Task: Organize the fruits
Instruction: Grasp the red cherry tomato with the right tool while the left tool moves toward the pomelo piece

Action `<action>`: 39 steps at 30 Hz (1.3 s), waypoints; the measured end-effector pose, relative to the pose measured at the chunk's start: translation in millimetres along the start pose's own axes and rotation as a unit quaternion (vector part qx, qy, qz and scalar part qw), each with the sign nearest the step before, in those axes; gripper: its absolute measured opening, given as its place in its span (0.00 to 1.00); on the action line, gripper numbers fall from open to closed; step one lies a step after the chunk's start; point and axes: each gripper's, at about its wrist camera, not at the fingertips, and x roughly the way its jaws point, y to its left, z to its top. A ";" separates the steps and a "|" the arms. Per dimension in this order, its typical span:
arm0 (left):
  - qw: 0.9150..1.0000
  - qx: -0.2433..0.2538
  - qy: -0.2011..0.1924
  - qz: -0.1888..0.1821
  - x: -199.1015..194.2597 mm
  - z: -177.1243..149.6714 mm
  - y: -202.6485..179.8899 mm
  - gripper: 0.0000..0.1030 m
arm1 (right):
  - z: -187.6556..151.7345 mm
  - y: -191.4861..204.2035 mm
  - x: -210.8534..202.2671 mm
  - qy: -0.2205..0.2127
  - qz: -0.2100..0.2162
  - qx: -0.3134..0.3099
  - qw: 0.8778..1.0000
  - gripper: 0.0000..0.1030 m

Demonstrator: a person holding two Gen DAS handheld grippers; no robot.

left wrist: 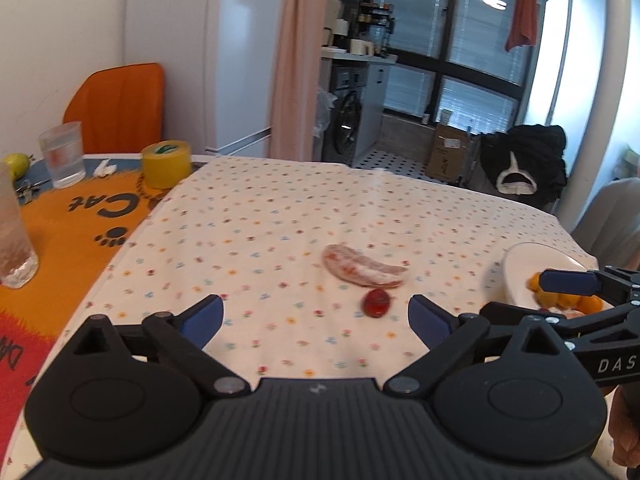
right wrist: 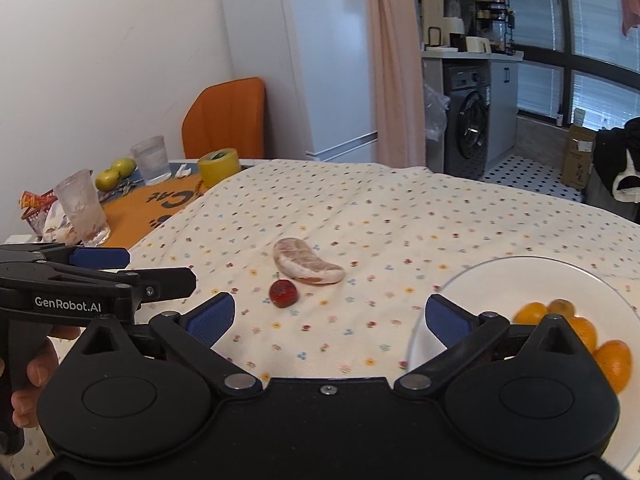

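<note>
Two fruits lay on the flowered tablecloth (right wrist: 360, 208), waiting to be put away. One was a peeled pomelo segment (right wrist: 306, 266), curved like a moon. The other was a small red strawberry (right wrist: 283, 293), just beside it at about seven o'clock from the segment. A white plate (right wrist: 500, 280) sat at the three o'clock side of the cloth, and a few little kumquats (right wrist: 576, 332) were already lying on it, so the plate was likely the home for all the fruit. The right gripper (right wrist: 327, 320) hung low over the cloth with its blue fingers spread wide and nothing between them, pointed toward the strawberry at about eleven o'clock. The left gripper (left wrist: 316, 316) was spread wide too and held nothing; the strawberry (left wrist: 376, 303) sat ahead of it at about one o'clock. Both seemed ready to pick something up. The strawberry was probably soft, so it would need a gentle squeeze. Far off at ten o'clock stood a yellow tape roll (right wrist: 219, 167), two plastic cups and green apples (right wrist: 114, 173), well apart from the job.
</note>
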 end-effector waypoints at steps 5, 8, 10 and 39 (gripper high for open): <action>1.000 -0.022 0.008 0.011 3.4 -0.8 20.9 0.95 | 5.1 12.2 12.9 0.011 0.011 -0.011 1.000 1.00; 1.000 -0.025 0.009 0.017 5.3 -2.0 30.6 0.95 | 7.3 20.0 21.3 0.016 0.016 -0.019 1.000 1.00; 0.999 -0.027 0.009 0.022 7.1 -2.9 36.7 0.95 | 8.8 24.3 27.8 0.019 0.016 -0.020 0.999 1.00; 0.996 -0.075 0.033 0.040 22.2 -12.3 79.1 0.95 | 11.8 43.9 100.2 0.085 0.031 0.005 0.996 0.49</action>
